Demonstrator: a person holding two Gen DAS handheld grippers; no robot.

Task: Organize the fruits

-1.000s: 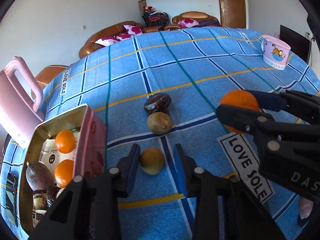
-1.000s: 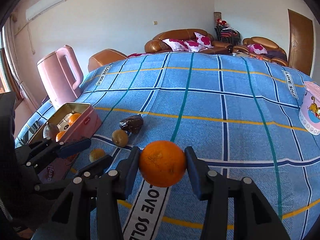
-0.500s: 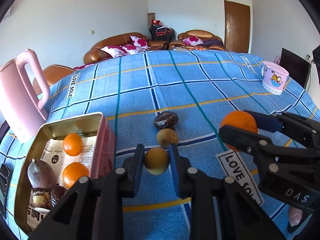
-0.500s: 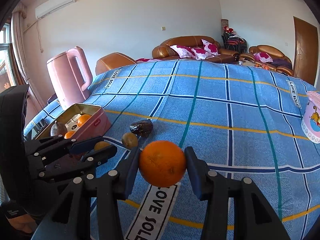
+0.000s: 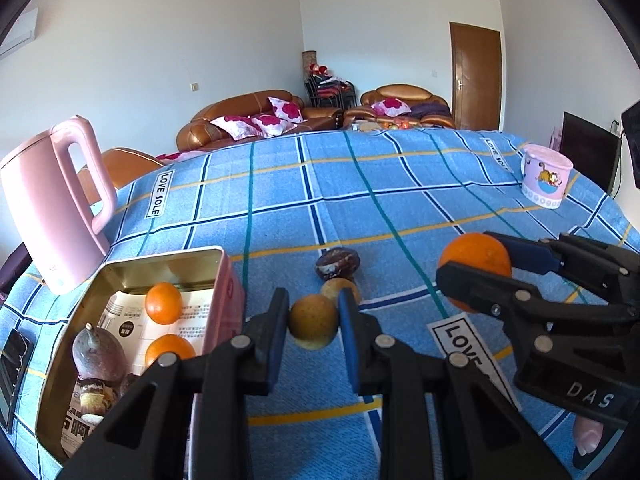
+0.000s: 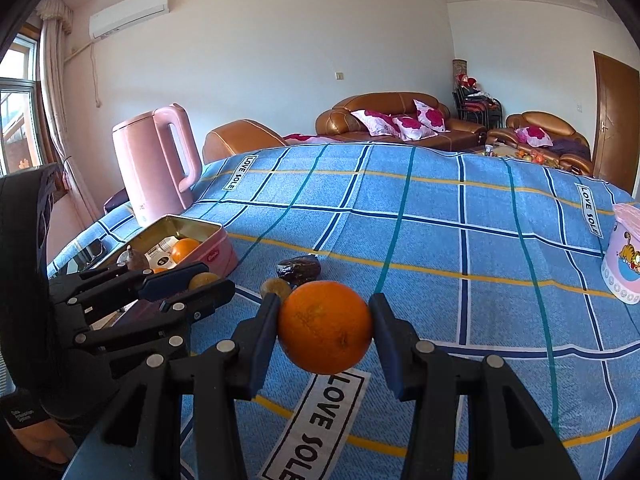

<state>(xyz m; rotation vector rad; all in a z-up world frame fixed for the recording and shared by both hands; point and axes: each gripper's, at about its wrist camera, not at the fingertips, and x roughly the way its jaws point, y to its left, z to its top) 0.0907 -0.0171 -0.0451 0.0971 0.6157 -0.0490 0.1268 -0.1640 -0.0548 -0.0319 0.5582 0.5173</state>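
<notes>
My left gripper (image 5: pixel 314 326) is shut on a small yellow-brown fruit (image 5: pixel 313 327) and holds it above the blue checked cloth, just right of an open pink tin (image 5: pixel 230 300). The tin holds two small oranges (image 5: pixel 163 309), a purple fruit (image 5: pixel 98 355) and other items. My right gripper (image 6: pixel 325 334) is shut on a large orange (image 6: pixel 325 328), lifted over the cloth; it shows in the left wrist view (image 5: pixel 476 261) too. A brown-green fruit (image 5: pixel 340 286) and a dark wrinkled fruit (image 5: pixel 337 263) lie on the cloth ahead.
A pink kettle (image 5: pixel 52 208) stands behind the tin at the left. A pink cartoon cup (image 5: pixel 546 180) stands at the far right of the table. A dark phone (image 5: pixel 14 376) lies at the left edge. Sofas stand beyond the table.
My left gripper closed on the yellow-brown fruit and lifted it off the cloth. The right gripper, holding the orange, has risen a little.
</notes>
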